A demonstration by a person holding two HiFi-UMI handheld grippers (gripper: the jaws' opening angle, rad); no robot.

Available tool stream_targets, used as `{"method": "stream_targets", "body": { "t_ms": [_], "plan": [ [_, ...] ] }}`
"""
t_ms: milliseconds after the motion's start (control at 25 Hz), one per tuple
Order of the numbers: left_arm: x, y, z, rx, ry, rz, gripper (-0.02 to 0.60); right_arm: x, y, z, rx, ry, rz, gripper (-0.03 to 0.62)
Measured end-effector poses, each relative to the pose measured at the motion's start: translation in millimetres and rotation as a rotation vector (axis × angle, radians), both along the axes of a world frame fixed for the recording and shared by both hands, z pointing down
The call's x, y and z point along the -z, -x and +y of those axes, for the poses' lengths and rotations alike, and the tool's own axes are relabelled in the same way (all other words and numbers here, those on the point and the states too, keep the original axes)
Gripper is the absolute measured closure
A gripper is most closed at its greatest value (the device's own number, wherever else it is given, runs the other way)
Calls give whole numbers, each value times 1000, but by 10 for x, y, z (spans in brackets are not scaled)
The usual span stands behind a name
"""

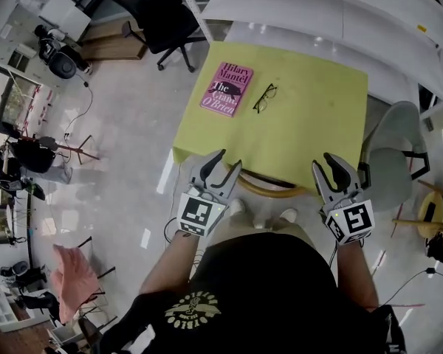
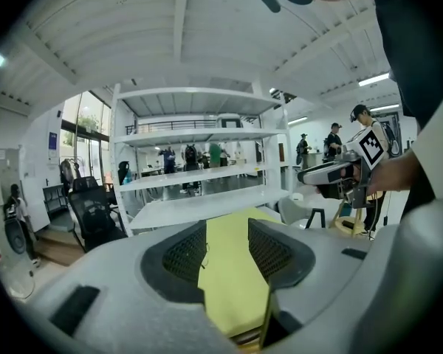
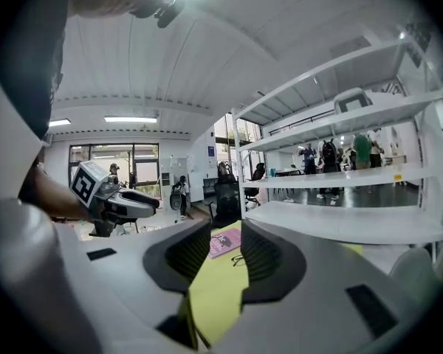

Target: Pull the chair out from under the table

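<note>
Nearest in the head view, the wearer's black shirt (image 1: 266, 293) fills the lower edge, with both forearms reaching forward. Ahead of it, the left gripper (image 1: 230, 159) and the right gripper (image 1: 322, 161) sit at the near edge of the yellow bench (image 1: 310, 116), well apart from each other. Between them curves the wooden back rail of the chair (image 1: 269, 191), whose seat is tucked under the bench. Two white shoes (image 1: 238, 206) stand on the near side of the rail. Only this view shows the rail whole.

Left gripper view: I see the fingers spread, with the bench top showing through the gap. A thin wooden edge stands low beside the right finger, and I cannot tell whether it touches. Right gripper view: the fingers are likewise spread, with a similar edge low by the left finger and nothing pinched. Each gripper view also shows the other gripper off to one side.

Farther on, a pink book (image 1: 227, 88) and glasses (image 1: 264, 98) lie on the bench; the right gripper view frames both between its fingers.

Farthest away are a grey chair (image 1: 395, 153), a black office chair (image 1: 159, 13) and white shelving (image 1: 317, 6). Only the gripper views show people standing beyond the shelves.
</note>
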State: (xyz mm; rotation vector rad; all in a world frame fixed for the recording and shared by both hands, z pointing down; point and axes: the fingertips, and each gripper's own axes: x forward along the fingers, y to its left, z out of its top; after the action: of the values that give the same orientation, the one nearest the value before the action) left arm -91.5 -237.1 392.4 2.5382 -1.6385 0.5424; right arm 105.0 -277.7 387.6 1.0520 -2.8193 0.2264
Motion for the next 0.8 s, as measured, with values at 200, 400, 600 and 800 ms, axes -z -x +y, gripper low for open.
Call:
{"method": "stream_targets", "body": {
  "t_ms": [200, 400, 600, 800],
  "plan": [
    [-202, 87, -130, -116, 50, -7, 403, -167, 61, 53, -23, 15, 45, 442],
    [-475, 254, -219, -248, 93, -39, 387, -387, 207, 118, -28, 70, 100, 414],
    [-872, 308, -224, -388, 147, -74, 378, -708, 327, 281, -28, 136, 164, 411],
    [-1354, 364, -190, -511, 222, -112, 371, -1063, 532, 413, 16, 197, 198, 411]
  ]
}}
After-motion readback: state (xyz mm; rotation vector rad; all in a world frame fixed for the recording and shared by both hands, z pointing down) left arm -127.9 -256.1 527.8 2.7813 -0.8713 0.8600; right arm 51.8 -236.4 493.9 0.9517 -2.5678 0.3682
